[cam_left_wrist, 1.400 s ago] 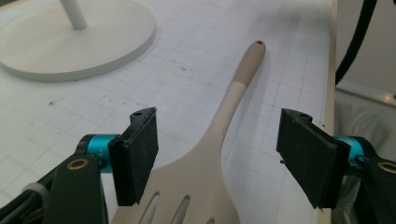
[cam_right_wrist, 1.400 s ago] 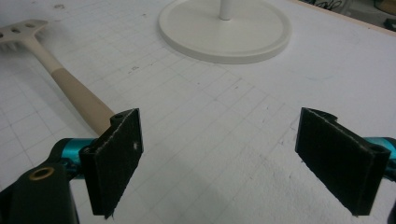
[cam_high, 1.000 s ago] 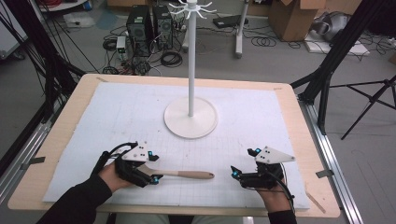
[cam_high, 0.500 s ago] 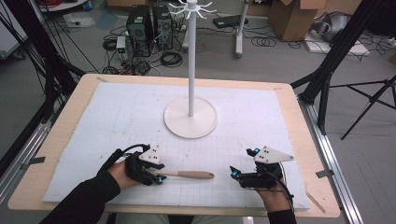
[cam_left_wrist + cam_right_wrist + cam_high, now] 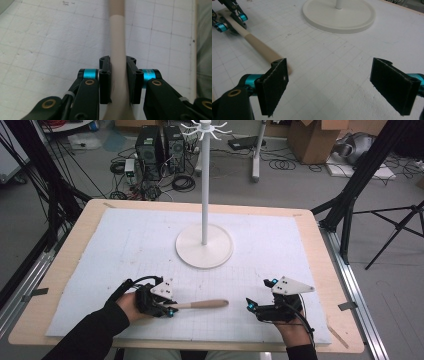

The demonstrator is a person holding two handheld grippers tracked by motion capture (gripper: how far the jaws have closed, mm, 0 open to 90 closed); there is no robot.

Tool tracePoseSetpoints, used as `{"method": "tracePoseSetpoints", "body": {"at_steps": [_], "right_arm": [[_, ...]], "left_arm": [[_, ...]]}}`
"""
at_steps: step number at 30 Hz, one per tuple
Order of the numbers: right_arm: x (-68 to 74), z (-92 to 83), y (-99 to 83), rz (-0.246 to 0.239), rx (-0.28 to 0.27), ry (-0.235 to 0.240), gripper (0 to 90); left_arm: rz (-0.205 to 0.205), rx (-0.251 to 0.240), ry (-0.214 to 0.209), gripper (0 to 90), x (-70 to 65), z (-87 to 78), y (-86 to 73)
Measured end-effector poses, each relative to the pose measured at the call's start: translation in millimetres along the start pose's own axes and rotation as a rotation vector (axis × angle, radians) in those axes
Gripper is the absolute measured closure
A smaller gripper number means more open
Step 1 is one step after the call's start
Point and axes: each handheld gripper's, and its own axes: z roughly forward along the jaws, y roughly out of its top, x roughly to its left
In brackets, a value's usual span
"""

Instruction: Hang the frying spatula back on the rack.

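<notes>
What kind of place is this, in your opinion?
Most likely a robotics lab or workshop. Computer towers and loose cables sit on the floor, black tripod legs stand beside the table, and cardboard boxes wait behind.

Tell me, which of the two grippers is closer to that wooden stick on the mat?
The left. The left gripper has its fingers shut on the thin end of the wooden stick. The right gripper sits open just past the stick's thick end, not touching it.

Smooth, matt, seemingly wooden handle (image 5: 118,37)
</notes>
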Motion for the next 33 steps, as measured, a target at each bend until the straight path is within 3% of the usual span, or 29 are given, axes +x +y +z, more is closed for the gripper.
{"method": "tracePoseSetpoints", "body": {"at_steps": [5, 12, 23, 33], "right_arm": [[0.3, 0.1, -0.2, 0.0, 0.0, 0.002, 14.1], [1.9, 0.6, 0.7, 0.004, 0.002, 0.005, 14.2], [2.1, 1.2, 0.9, 0.001, 0.002, 0.003, 14.2], [2.4, 1.9, 1.2, -0.005, 0.005, 0.005, 14.2]], "left_arm": [[-0.003, -0.06, -0.016, 75.9, -0.1, -10.8, -0.9], [-0.012, -0.105, -0.004, 76.1, 0.4, -20.4, -3.6], [-0.003, -0.025, 0.007, 76.3, -1.0, -15.2, -4.0], [-0.033, 0.044, -0.006, 76.0, 1.8, -8.9, -0.9]]}}
